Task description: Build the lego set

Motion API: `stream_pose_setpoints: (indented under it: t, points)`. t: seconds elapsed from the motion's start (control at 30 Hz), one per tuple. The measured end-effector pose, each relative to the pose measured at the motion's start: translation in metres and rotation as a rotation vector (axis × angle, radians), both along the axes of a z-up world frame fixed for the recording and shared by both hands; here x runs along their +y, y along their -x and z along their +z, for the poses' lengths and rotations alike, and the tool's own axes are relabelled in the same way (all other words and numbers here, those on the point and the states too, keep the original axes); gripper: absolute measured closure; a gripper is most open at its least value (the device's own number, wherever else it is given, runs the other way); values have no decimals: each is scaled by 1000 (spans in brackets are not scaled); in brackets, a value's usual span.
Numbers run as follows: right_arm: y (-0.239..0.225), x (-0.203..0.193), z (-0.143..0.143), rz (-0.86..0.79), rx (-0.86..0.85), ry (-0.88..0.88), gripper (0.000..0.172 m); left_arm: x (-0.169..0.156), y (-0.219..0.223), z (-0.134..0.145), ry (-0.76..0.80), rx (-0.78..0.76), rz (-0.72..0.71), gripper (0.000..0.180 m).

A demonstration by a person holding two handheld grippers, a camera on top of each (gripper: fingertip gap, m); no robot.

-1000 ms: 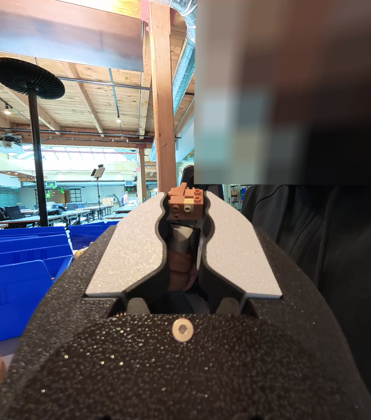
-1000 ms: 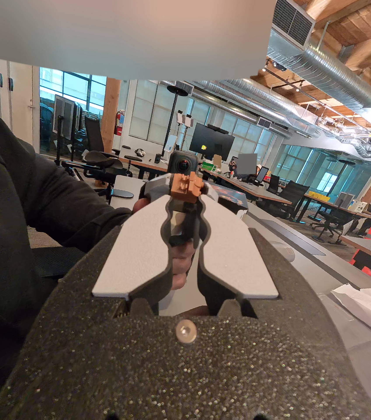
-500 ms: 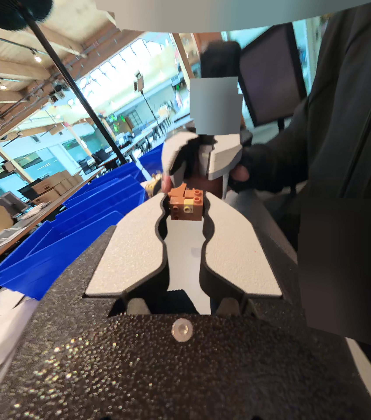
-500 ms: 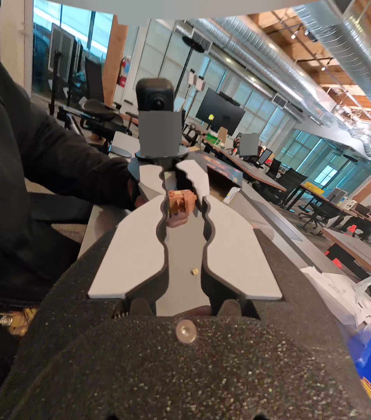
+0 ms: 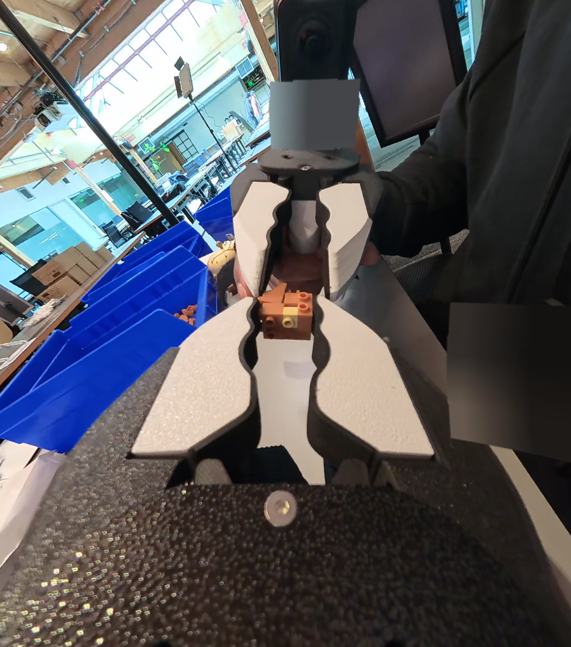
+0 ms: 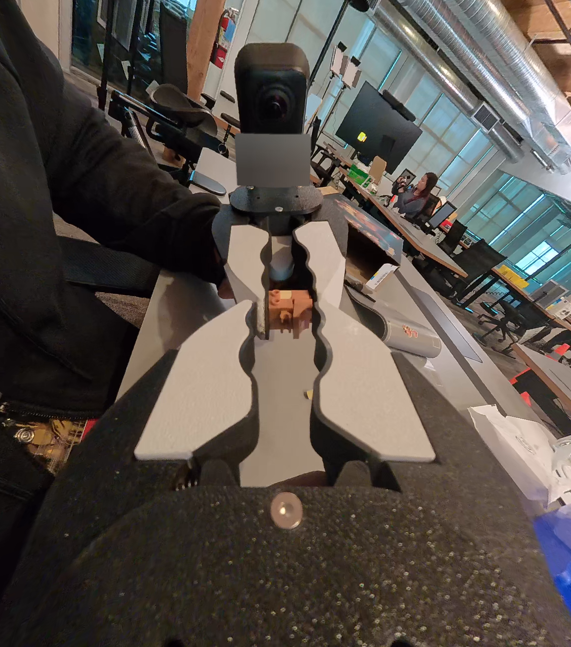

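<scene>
**A:** Where is the brick cluster [image 5: 286,320]?

**B:** Between the tips of the left hand-held gripper [image 5: 286,315], which pinches it. Both pads press its brown sides, and the one yellow stud faces the camera. It hangs in the air above the pale desk [image 5: 287,402].

**A:** And the right hand-held gripper [image 6: 284,311]?

**B:** It sits at twelve o'clock from the left one, nose to nose with it. Its fingers are spread to either side of the cluster, and I see neither pad pressing. In the right wrist view one finger of the left hand-held gripper reaches in between them at about nine o'clock of the bricks.

**A:** What has changed?

**B:** A second ago both pointed up at the ceiling and the right one's fingers stood closer together around the cluster. Half a second ago the two had drawn apart. Now they are tilted down over the desk, tips meeting again, the right one wider.

**A:** What lies around them?

**B:** Blue bins [image 5: 102,350] at nine o'clock in the left wrist view, one holding loose brown bricks [image 5: 186,313]. In the right wrist view a small tan piece [image 6: 307,394] lies on the desk under the right fingers, and a grey roll [image 6: 413,336] lies at three o'clock.
</scene>
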State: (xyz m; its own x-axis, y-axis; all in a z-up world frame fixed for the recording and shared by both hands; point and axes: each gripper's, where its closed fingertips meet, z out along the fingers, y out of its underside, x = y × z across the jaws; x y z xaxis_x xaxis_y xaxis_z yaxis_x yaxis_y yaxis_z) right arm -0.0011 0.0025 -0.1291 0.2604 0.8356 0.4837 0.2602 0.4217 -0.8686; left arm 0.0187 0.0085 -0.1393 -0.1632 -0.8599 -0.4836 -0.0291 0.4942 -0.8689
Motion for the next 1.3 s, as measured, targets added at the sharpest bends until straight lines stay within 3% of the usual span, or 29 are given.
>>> stream_pose_setpoints:
  t: [0.93, 1.1, 1.3]
  points:
    - [-3, -4, -11, 67, -22, 188, 137, 0, -3, -13, -55, 37, 18, 153]
    - [-9, 8, -6, 13, 21, 196, 138, 13, -5, -18, -236, 33, 112, 153]
    - [-15, 26, -31, -9, -15, 535, 132, 35, -4, -45, -670, 143, 236, 153]
